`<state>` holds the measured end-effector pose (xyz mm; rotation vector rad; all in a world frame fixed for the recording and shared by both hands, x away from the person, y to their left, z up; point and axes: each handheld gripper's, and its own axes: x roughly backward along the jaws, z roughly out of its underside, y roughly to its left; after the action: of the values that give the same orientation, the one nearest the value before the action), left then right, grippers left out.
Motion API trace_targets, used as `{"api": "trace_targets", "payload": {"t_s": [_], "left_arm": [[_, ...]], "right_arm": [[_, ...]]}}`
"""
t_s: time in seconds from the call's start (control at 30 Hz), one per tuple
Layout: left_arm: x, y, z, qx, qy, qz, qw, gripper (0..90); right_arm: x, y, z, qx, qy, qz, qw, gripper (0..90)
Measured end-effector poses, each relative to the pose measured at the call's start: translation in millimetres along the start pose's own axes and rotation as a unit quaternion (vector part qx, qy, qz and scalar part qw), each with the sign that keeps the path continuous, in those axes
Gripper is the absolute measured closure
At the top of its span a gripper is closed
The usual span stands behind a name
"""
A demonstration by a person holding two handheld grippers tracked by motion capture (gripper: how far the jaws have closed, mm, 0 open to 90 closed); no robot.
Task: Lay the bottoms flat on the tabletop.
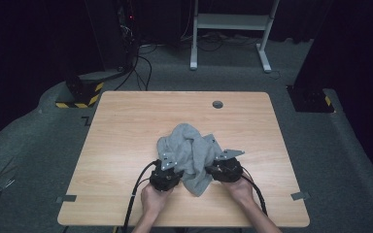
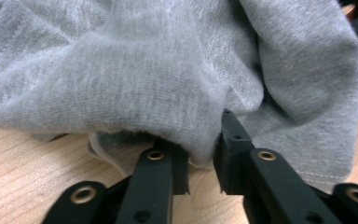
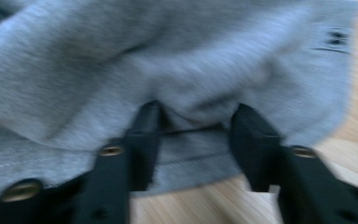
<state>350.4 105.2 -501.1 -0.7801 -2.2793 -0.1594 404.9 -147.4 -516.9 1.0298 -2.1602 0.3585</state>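
While pinching cloth (image 1: 190, 154) at near hem, left gripper (image 2: 204, 161) narrow on fold, right gripper (image 3: 193, 142) wider, straddling hem; grasp step. Next: clamp right, lift, spread.

A grey knit garment (image 1: 189, 150) lies crumpled in a heap near the table's front edge.
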Motion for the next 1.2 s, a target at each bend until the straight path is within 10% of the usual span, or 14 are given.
{"api": "trace_targets", "payload": {"t_s": [0.17, 0.7, 0.83, 1.03, 1.2], "left_arm": [[8.2, 4.7, -2.4, -0.003, -0.008, -0.001, 1.0, 81.0], [58.0, 53.1, -16.9, 0.025, -0.054, -0.068, 0.9959, 82.1], [47.7, 51.4, -10.9, 0.019, -0.02, -0.07, 0.9972, 75.5], [44.0, 41.5, 1.5, 0.029, -0.018, -0.05, 0.9982, 50.0], [36.5, 40.3, 10.9, 0.031, 0.0, -0.038, 0.9988, 58.5]], "right_arm": [[5.9, -1.3, -4.6, 0.005, -0.016, -0.017, 0.9997, 85.8], [66.1, -35.1, -9.3, -0.038, -0.082, 0.075, 0.993, 86.9], [50.7, -43.6, -2.6, -0.062, -0.037, 0.074, 0.9947, 73.9], [55.6, -37.8, 5.2, -0.058, -0.039, 0.055, 0.996, 52.5], [52.3, -33.1, 10.4, -0.052, -0.032, 0.034, 0.9975, 51.4]]}}
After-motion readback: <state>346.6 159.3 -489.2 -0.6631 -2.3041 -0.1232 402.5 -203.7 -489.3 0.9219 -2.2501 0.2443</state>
